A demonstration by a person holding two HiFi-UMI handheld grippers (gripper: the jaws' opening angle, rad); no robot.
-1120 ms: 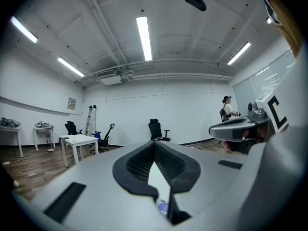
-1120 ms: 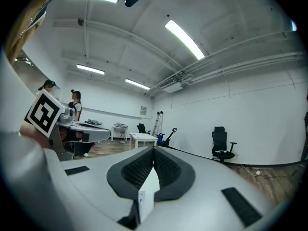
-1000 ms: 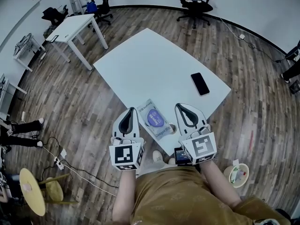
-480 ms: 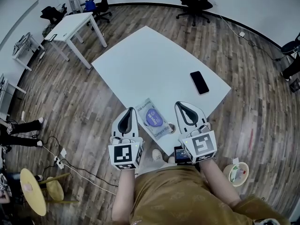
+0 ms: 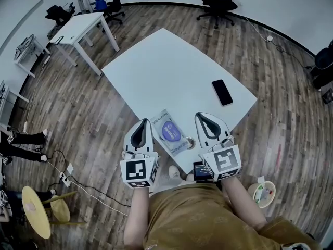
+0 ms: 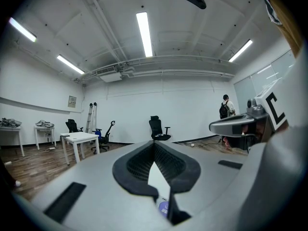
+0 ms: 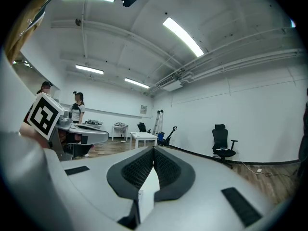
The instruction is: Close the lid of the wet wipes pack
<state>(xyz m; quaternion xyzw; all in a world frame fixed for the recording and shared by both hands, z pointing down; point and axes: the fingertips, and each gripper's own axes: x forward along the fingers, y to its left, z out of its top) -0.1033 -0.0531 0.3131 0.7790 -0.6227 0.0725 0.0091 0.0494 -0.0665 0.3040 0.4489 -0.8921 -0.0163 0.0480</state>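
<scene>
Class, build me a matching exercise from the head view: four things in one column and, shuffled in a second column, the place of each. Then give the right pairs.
Things
1. wet wipes pack
2. black phone
3. black office chair
4. small white desk

Places
A. on the big table, towards its right corner
B. on the floor at the upper left
C. at the big table's near edge, between the left gripper and the right gripper
D. on the floor at the top, right of centre

Pairs: 1-C, 2-A, 3-D, 4-B

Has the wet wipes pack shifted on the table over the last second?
No. The wet wipes pack keeps its place against the black phone and the table's near edge.
</scene>
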